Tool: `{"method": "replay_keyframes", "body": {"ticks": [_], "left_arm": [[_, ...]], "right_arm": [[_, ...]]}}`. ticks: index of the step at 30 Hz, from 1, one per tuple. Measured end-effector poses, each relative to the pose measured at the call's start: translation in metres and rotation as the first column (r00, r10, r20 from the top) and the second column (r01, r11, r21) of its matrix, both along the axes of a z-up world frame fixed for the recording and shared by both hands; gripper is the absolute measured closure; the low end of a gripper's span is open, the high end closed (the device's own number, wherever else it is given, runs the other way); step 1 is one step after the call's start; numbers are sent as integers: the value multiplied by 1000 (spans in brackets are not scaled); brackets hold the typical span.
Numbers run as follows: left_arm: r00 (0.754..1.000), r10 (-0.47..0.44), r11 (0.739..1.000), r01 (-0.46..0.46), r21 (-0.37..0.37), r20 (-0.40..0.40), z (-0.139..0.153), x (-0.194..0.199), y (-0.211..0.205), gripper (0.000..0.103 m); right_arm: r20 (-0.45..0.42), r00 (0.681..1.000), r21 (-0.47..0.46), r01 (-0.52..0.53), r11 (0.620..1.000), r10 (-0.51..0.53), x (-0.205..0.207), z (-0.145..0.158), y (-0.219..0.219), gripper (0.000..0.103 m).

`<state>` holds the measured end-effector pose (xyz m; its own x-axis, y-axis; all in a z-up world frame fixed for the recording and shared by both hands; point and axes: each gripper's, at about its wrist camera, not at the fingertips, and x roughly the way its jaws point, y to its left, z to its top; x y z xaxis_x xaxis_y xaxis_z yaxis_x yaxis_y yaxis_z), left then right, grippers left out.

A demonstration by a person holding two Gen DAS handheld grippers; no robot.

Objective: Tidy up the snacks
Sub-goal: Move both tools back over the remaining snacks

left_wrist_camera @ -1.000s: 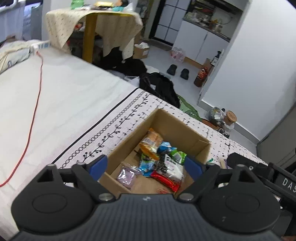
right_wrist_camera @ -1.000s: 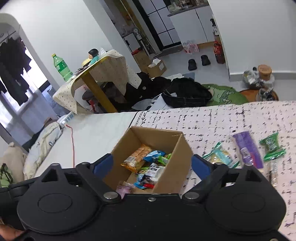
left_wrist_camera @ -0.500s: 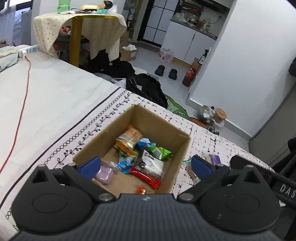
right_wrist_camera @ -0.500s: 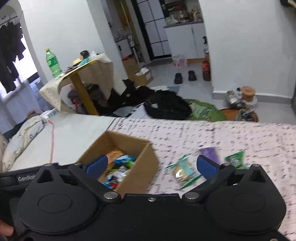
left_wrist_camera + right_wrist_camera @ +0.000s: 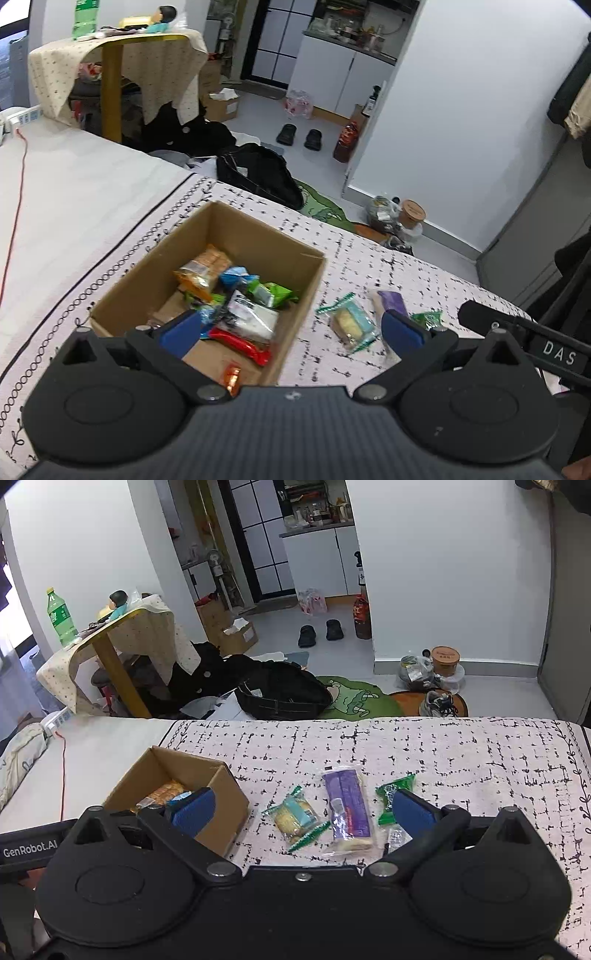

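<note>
Still, both tongs released, nothing held: left gripper (image 5: 291, 330), right gripper (image 5: 303, 808). Cardboard box (image 5: 225, 805) at 9 o'clock holds most snacks; cracker pack (image 5: 295, 816), purple bar (image 5: 347, 808) and green candy (image 5: 393, 788) lie loose at 12. Risk: slick wrappers skidding on the blanket (image 5: 461, 760). Box wall crowds the left; open room at 3 o'clock.

Both views are bright and evenly lit by soft indoor light, with daylight glowing at the far left edge. Shadows are faint. The white wall (image 5: 454, 572) shows no harsh glare. Fisheye bending curves the room toward dark corners. Focus is fairly sharp, with slight softness in the left view.
</note>
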<state>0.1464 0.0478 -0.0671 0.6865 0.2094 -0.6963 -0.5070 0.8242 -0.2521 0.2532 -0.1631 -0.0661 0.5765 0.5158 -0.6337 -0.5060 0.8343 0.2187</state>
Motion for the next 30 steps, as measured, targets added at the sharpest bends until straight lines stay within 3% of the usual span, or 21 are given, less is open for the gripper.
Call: {"method": "replay_keyframes", "body": {"ticks": [5, 26, 30], "left_arm": [[999, -29, 1000, 29, -11, -21, -5, 7, -11, 0], [987, -154, 988, 154, -3, -39, -32, 52, -46, 1], [985, -173, 985, 172, -27, -28, -40, 61, -48, 2]], "right_arm": [[5, 1000, -7, -31, 1000, 31, -1, 1, -11, 0], [9, 1000, -99, 24, 995, -24, 27, -12, -51, 0], [-32, 999, -83, 17, 996, -20, 36, -25, -54, 6]]}}
